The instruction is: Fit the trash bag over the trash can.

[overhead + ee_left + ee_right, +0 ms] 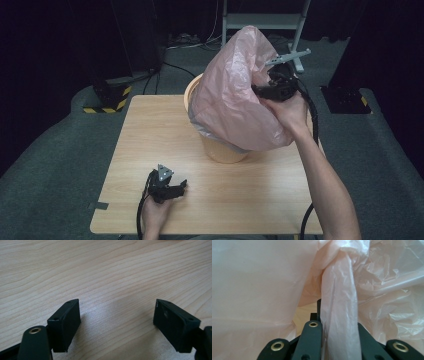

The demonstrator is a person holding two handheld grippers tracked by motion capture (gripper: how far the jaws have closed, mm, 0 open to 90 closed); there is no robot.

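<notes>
On the far right part of the pale wooden table (150, 150), a round, peach-coloured plastic bin (223, 150) stands with a thin, pale pink plastic bag (235, 95) billowing up out of it and spilling over its near right side. The right gripper (276, 84) is raised beside the bag's upper right flank, held by the person's right hand (289, 111). Its own view looks along two black jaws drawn together on a gathered, twisted strip of the pink film (339, 307) — the strip runs up between them to a bunched knot of folds, with loose crinkled bag on either side.

At the near left of the table, well apart from the bin, the left gripper (170, 187) rests low over the wood in the person's left hand (155, 215). Its jaws stand wide apart with nothing between them but bare wood grain (112, 277).

The step in hand looks like fitting or lifting the bag at the bin, with one hand doing the pulling. Whether the bag is going in or coming out cannot be told. The next move probably calls for the idle left gripper to come across and steady the bin or take the bag's opposite edge — thin film like this is likely to slip or tear if tugged from a single pinch.
</notes>
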